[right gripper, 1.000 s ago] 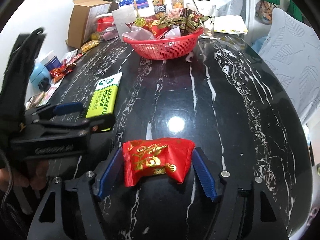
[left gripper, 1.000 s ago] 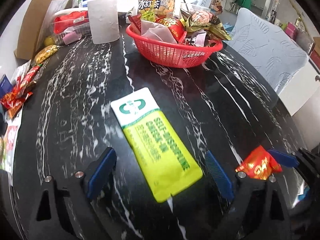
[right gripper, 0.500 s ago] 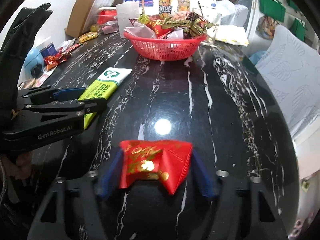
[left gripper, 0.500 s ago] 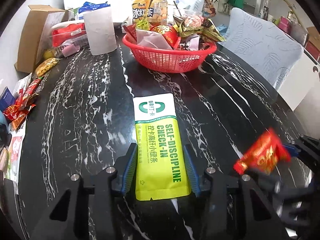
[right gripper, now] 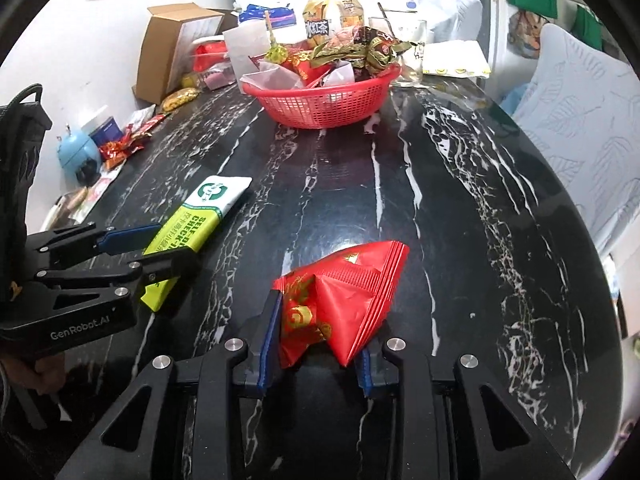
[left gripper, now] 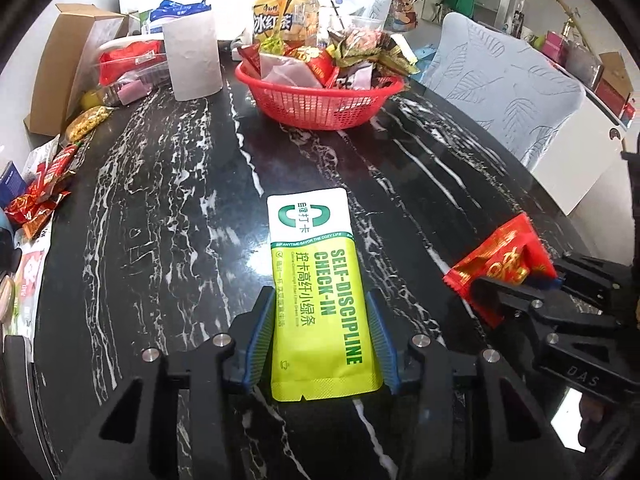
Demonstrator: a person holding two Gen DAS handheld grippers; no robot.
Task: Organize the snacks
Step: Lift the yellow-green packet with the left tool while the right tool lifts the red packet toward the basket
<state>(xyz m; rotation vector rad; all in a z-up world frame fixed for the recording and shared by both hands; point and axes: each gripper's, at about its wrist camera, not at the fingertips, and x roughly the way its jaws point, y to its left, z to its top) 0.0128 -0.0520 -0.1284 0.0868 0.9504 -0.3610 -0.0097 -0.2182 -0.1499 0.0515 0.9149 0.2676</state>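
My left gripper (left gripper: 320,340) is shut on a long yellow-green and white snack pouch (left gripper: 316,288), holding its near end just above the black marble table (left gripper: 160,220). The pouch also shows in the right wrist view (right gripper: 192,232), held by the left gripper (right gripper: 132,248). My right gripper (right gripper: 316,340) is shut on a red and gold snack packet (right gripper: 340,296), which is crumpled between the blue pads. That packet shows at the right of the left wrist view (left gripper: 504,260). A red basket (left gripper: 320,100) full of snacks stands at the far side of the table, also in the right wrist view (right gripper: 324,100).
A white paper roll (left gripper: 192,60), a cardboard box (left gripper: 68,68) and loose snack packets (left gripper: 44,192) lie along the table's left side. A drink bottle (left gripper: 280,12) stands behind the basket. A pale blue chair (left gripper: 512,92) stands at the right.
Both grippers have closed on their snacks: the left on the yellow-green pouch, the right on the red packet, which is now squeezed and raised off the table.
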